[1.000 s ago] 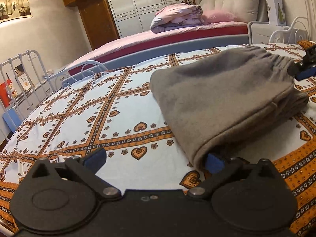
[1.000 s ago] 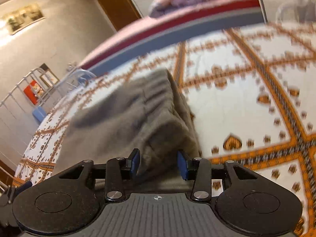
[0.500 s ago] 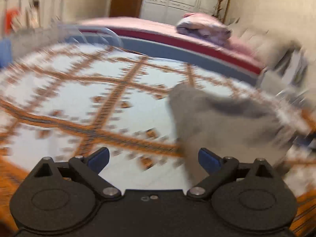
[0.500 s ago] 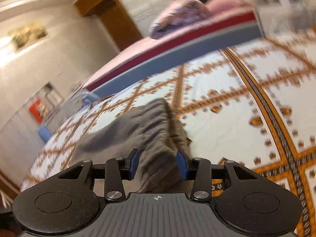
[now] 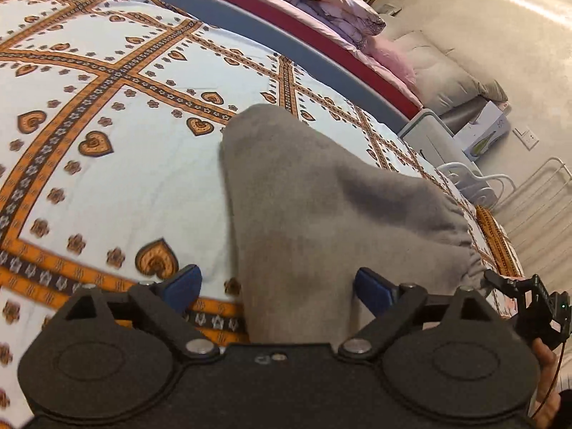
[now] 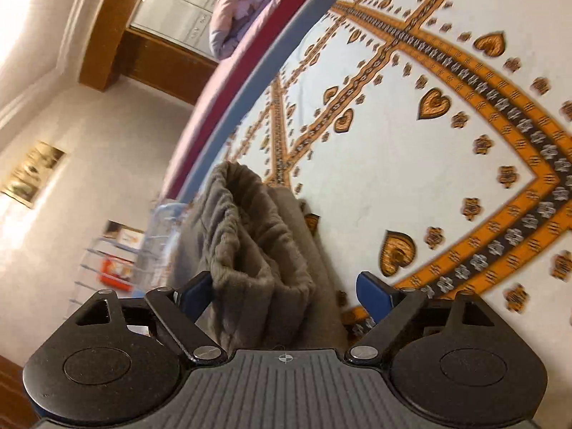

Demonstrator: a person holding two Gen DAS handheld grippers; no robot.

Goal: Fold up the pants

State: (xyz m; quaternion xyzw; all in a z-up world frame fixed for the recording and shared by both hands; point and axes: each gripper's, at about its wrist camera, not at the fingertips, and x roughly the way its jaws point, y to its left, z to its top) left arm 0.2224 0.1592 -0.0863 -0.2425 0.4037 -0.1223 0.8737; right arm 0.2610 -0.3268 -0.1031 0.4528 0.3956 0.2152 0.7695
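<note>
The grey pants (image 5: pixel 321 214) lie folded in a thick bundle on the patterned bedsheet (image 5: pixel 107 71). My left gripper (image 5: pixel 277 284) is open, its blue fingertips (image 5: pixel 371 286) straddling the near folded edge. My right gripper (image 6: pixel 282 286) is also open, with the elastic waistband end of the pants (image 6: pixel 250 243) between its fingers. The right gripper's black body shows at the right edge of the left wrist view (image 5: pixel 536 304), beside the waistband.
A second bed with a pink cover and a folded quilt (image 5: pixel 329 3) lies beyond a blue-grey bed rail (image 5: pixel 250 25). A white nightstand (image 5: pixel 429 136) and white metal frame (image 5: pixel 500 178) stand at the right. Wardrobe doors (image 6: pixel 178 10) show in the right wrist view.
Both grippers have swung and tilted over the pants. The right gripper has opened wider and rolled sideways. The left gripper has stayed open and moved over the folded edge.
</note>
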